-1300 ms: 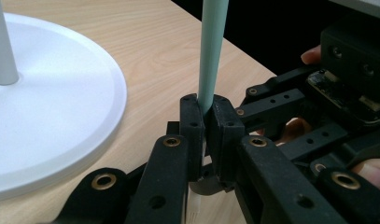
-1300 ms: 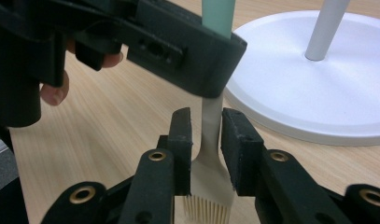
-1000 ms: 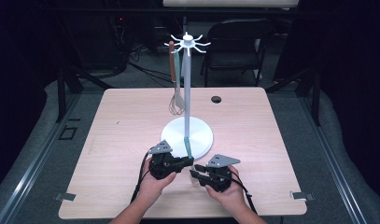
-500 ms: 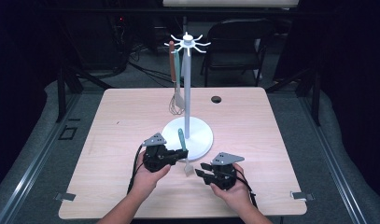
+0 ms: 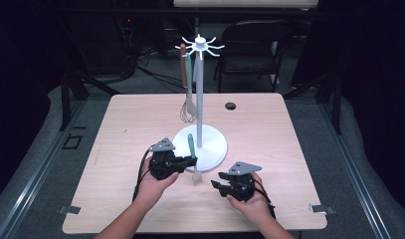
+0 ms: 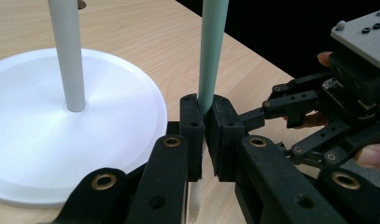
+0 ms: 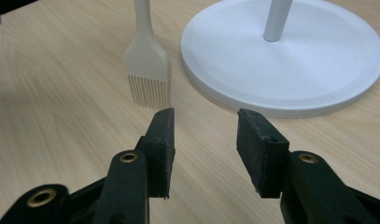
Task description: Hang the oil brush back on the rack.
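Dark surroundings with cables and a folding chair are seen behind a pale wooden table (image 5: pixel 140 124) in the high view, where a white utensil stand with a round base (image 5: pixel 210 149) is set near the middle, a whisk (image 5: pixel 188 107) hung from its spoked top. Just in front of the base, a pastry brush with a mint-green handle and cream bristles (image 5: pixel 192 154) is held upright by the left gripper (image 5: pixel 186 162), bristles downward; the right gripper (image 5: pixel 219 185) is kept near it, a little apart. In the left gripper view, the pads (image 6: pixel 192 135) are seen clamped on the green handle (image 6: pixel 212 51), beside the stand's base (image 6: pixel 38 154). In the right gripper view, the jaws are spread (having just been opening) with nothing between them, the bristles (image 7: pixel 148 86) lying just beyond the fingertips (image 7: pixel 204 135).
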Demonstrator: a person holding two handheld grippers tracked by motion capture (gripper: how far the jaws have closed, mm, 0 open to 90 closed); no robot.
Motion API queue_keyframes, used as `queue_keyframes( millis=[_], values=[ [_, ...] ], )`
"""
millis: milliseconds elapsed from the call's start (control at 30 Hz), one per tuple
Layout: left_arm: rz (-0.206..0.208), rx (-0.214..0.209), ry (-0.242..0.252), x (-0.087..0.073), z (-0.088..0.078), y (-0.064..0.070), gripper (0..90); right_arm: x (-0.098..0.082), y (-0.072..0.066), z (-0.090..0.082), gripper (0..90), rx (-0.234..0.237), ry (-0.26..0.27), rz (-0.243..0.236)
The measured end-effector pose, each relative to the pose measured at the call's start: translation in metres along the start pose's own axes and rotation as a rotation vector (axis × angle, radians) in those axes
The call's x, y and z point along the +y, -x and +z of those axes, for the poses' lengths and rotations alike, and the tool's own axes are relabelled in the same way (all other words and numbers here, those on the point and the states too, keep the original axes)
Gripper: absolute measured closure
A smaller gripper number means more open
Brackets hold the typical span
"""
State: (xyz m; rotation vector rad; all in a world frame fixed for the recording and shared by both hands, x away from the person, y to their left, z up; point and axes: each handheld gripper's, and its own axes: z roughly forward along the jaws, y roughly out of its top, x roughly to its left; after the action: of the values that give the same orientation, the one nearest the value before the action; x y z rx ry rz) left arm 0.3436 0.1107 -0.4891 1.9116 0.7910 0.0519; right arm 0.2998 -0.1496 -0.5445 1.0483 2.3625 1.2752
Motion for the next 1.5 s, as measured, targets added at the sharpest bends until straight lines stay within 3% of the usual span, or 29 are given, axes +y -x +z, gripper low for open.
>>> queue_keyframes(
  millis=[300,533,900,1000,1500],
  values=[
    [0.067,0.023,-0.018,0.026,-0.011,0.004,85.0,-0.002,0.005,0.001,49.0,-0.045,-0.015,-0.042],
    [0.113,0.032,-0.011,0.054,-0.023,0.008,85.0,-0.005,0.011,0.003,46.1,-0.065,-0.050,-0.035],
    [0.137,0.033,0.010,0.091,-0.033,0.010,85.0,-0.006,0.013,0.005,44.7,-0.086,-0.068,-0.042],
    [0.144,0.026,0.012,0.101,-0.035,0.014,85.0,-0.007,0.018,0.006,42.7,-0.111,-0.078,-0.034],
    [0.173,0.007,0.020,0.135,-0.040,0.020,85.0,-0.009,0.028,0.005,38.7,-0.116,-0.079,-0.002]
  ],
)
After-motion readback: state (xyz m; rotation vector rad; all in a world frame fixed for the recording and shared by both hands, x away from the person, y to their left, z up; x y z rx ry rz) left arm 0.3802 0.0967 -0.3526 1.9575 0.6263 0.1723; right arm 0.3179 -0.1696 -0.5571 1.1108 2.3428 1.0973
